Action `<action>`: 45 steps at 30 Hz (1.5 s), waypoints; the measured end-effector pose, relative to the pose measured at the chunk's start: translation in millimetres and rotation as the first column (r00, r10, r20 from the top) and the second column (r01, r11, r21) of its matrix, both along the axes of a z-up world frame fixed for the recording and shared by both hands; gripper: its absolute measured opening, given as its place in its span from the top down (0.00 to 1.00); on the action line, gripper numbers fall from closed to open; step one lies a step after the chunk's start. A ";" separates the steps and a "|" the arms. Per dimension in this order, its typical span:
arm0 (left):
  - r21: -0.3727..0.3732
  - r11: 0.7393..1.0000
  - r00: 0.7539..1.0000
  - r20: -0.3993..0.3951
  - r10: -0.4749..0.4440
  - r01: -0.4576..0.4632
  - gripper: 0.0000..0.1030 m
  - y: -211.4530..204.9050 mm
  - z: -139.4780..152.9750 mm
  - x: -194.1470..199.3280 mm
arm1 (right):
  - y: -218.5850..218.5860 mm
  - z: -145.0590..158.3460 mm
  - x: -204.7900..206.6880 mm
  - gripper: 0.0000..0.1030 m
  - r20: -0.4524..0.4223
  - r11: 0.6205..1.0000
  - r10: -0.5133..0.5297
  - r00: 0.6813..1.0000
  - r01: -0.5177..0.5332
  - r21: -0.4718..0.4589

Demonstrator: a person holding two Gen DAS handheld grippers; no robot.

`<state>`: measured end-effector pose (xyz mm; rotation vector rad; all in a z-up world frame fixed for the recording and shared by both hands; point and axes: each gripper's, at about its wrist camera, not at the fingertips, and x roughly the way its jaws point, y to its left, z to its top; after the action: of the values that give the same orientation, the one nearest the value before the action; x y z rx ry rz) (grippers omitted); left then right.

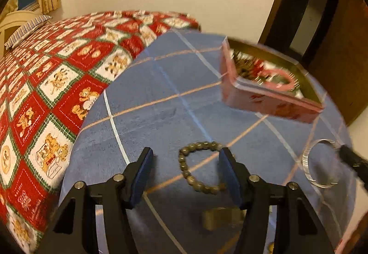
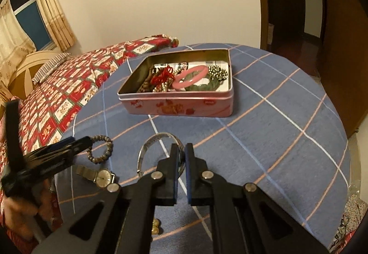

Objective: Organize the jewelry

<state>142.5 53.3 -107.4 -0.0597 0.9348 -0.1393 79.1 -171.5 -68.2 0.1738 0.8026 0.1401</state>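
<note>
On blue checked cloth point(image 2: 276, 116), pink tin point(image 2: 177, 108), pink bangle point(image 2: 191, 77), beads inside

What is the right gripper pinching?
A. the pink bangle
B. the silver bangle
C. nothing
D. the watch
B: the right gripper has its fingers closed on the rim of the silver bangle, while the pink bangle lies in the tin.

Left wide, right pinched

Left gripper point(image 1: 185, 161) hangs low over the table, jaws spread wide and level; from the right wrist it shows at the left edge, a bare hand point(image 2: 13, 210) blurred on its handle. Right gripper point(image 2: 181, 152) points forward, jaws drawn nearly together.
</note>
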 end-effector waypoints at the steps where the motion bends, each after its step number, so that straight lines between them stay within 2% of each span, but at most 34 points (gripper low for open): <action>1: 0.045 0.999 1.000 0.011 -0.015 0.015 0.53 -4.9 -2.2 1.0 | -0.6 0.8 -0.3 0.92 0.003 1.000 0.000 1.000 0.000 0.002; 3: 0.103 0.993 0.999 0.008 -0.054 0.053 0.56 -13.2 -5.8 1.2 | -2.4 3.2 -0.1 0.92 0.010 1.000 -0.002 1.000 0.002 0.005; 5: 0.102 0.991 0.996 0.010 -0.085 0.083 0.71 -18.5 -9.8 0.0 | -3.1 4.4 1.6 0.92 0.015 1.000 -0.004 1.000 0.004 0.010; 6: 0.090 0.992 0.996 0.014 -0.092 0.091 0.74 -18.5 -9.9 -0.1 | -3.9 4.5 2.6 0.92 0.014 1.000 -0.003 1.000 0.003 0.011; 8: 0.084 0.991 0.994 0.020 -0.107 0.105 0.93 -19.3 -9.8 0.2 | -3.6 0.9 5.2 0.92 0.007 1.000 -0.002 1.000 0.001 0.015; 12: 0.042 0.992 0.992 0.038 -0.120 0.119 0.93 -19.3 -6.4 -0.7 | -10.3 2.4 2.5 0.94 0.015 0.999 -0.011 1.000 0.010 0.047; 17: -0.013 0.994 0.988 0.108 -0.110 0.112 0.93 -21.5 12.3 -9.8 | -15.1 15.2 0.0 0.94 0.057 0.999 -0.018 0.998 0.017 0.030; 22: -0.070 0.989 0.977 0.180 -0.117 0.132 0.94 -20.4 39.7 -22.6 | -17.7 3.1 4.0 0.90 0.014 0.999 0.013 1.000 -0.013 0.041; 23: -0.082 0.988 0.974 0.193 -0.115 0.133 0.94 -19.6 44.9 -25.3 | -17.0 -0.3 4.8 0.88 0.001 0.999 0.014 1.000 -0.014 0.032; 25: -0.110 0.984 0.971 0.210 -0.112 0.137 0.95 -18.3 52.0 -29.2 | -13.1 -10.7 7.0 0.70 -0.046 1.000 0.019 0.999 -0.019 0.002; 26: -0.128 0.982 0.971 0.214 -0.111 0.140 0.95 -17.8 54.5 -30.8 | -9.7 -16.7 8.7 0.50 -0.073 1.000 0.029 0.997 -0.030 -0.003; 27: -0.142 0.980 0.970 0.215 -0.110 0.142 0.95 -17.3 56.0 -31.7 | -6.7 -20.3 9.4 0.39 -0.086 0.999 0.038 0.996 -0.039 -0.008; 31: -0.172 0.974 0.969 0.225 -0.106 0.147 0.95 -16.1 62.3 -37.1 | 15.7 -33.4 13.8 0.39 -0.111 0.992 0.083 0.990 -0.093 -0.088; 34: -0.195 0.969 0.967 0.232 -0.105 0.152 0.95 -14.5 67.1 -40.6 | 30.1 -45.9 21.3 0.37 -0.149 0.977 0.087 0.985 -0.113 -0.181; 36: -0.198 0.967 0.965 0.239 -0.108 0.157 0.95 -14.0 70.6 -42.8 | 38.5 -48.3 19.6 0.37 -0.137 0.962 0.095 0.986 -0.127 -0.243; 38: -0.196 0.967 0.962 0.247 -0.112 0.163 0.95 -14.2 74.2 -44.5 | 38.2 -48.0 18.4 0.36 -0.142 0.961 0.103 0.985 -0.135 -0.240; 42: -0.198 0.965 0.958 0.262 -0.118 0.173 0.95 -14.8 78.6 -47.5 | 27.2 -49.5 20.1 0.25 -0.164 0.963 0.084 0.983 -0.123 -0.240; 45: -0.200 0.965 0.958 0.262 -0.112 0.168 0.94 -14.7 79.0 -47.4 | 21.4 -47.3 18.7 0.25 -0.195 0.969 0.086 0.977 -0.127 -0.212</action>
<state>95.1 38.6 -28.3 -0.1777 0.6685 -0.3753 97.8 -150.0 -115.5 -0.0717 1.0066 0.1355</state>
